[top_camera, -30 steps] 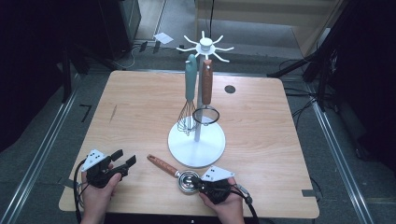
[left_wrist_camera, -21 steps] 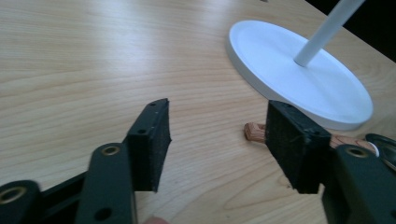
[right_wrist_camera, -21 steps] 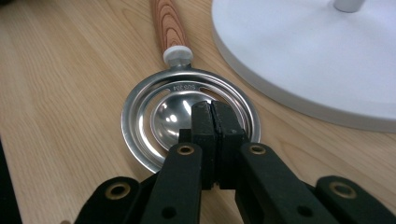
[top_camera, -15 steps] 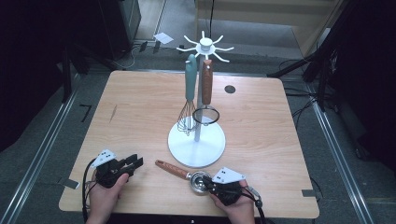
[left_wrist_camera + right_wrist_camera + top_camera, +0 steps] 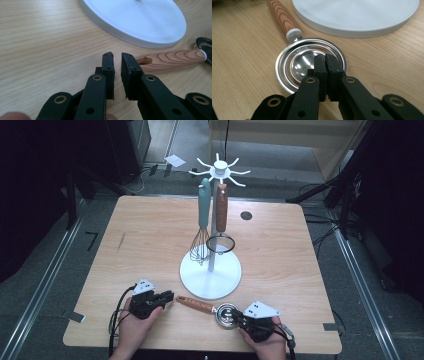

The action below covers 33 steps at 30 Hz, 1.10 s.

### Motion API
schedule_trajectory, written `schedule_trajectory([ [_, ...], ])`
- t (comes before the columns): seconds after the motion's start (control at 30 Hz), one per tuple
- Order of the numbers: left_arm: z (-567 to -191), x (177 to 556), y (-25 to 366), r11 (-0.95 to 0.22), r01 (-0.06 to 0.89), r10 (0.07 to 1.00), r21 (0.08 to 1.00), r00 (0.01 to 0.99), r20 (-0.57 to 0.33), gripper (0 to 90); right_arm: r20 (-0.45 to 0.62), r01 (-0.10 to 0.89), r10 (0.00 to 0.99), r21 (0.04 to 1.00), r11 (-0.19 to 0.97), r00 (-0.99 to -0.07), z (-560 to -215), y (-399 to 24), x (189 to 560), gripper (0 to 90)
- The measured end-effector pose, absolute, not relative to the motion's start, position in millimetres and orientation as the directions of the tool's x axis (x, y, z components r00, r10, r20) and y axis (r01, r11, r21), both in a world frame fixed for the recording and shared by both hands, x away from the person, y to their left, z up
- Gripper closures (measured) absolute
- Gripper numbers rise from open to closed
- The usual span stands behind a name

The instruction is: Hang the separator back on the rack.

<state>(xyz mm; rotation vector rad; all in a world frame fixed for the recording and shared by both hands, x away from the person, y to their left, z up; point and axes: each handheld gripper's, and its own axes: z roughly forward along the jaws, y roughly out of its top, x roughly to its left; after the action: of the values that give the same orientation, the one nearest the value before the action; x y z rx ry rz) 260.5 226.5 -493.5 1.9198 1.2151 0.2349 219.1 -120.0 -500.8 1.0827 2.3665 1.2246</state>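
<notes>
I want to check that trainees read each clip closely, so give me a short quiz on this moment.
1. True or false: the teal-handled wire whisk lies flat on the light wooden table.
2. Which part of the wood-handled steel slotted spoon is nearest the right gripper? A) the handle's end B) the round steel bowl C) neither, the spoon hangs on the stand
3. How many utensils hang from the white round-based stand?
Key: 1 false, it hangs from the stand. 2 B. 3 two: the whisk and the wood-handled mesh strainer.
</notes>
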Motion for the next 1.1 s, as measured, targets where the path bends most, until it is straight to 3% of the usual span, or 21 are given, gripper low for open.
schedule_trajectory([
  [0.23, -494, 264, 217, -0.202, 0.667, 0.811, 0.717, 0.524, -0.26, 81.6, 0.109, 0.496, 0.772, 0.82, 0.286, -0.626, -497, -134, 215, 85.5],
  [0.4, -494, 266, 215, -0.207, 0.668, 0.807, 0.715, 0.529, -0.261, 82.5, 0.103, 0.531, 0.829, 0.809, 0.252, -0.55, -501, -141, 223, 90.0],
  [0.77, -495, 260, 204, -0.235, 0.661, 0.786, 0.712, 0.56, -0.261, 82.9, 0.107, 0.556, 0.821, 0.783, 0.278, -0.561, -502, -138, 218, 89.1],
  [0.97, -493, 260, 210, -0.222, 0.65, 0.787, 0.727, 0.56, -0.26, 77.5, 0.08, 0.52, 0.815, 0.804, 0.287, -0.574, -494, -141, 217, 80.6],
  [1.1, -490, 260, 228, -0.171, 0.617, 0.79, 0.768, 0.552, -0.268, 62.4, 0.05, 0.485, 0.773, 0.803, 0.346, -0.633, -483, -137, 221, 74.8],
])
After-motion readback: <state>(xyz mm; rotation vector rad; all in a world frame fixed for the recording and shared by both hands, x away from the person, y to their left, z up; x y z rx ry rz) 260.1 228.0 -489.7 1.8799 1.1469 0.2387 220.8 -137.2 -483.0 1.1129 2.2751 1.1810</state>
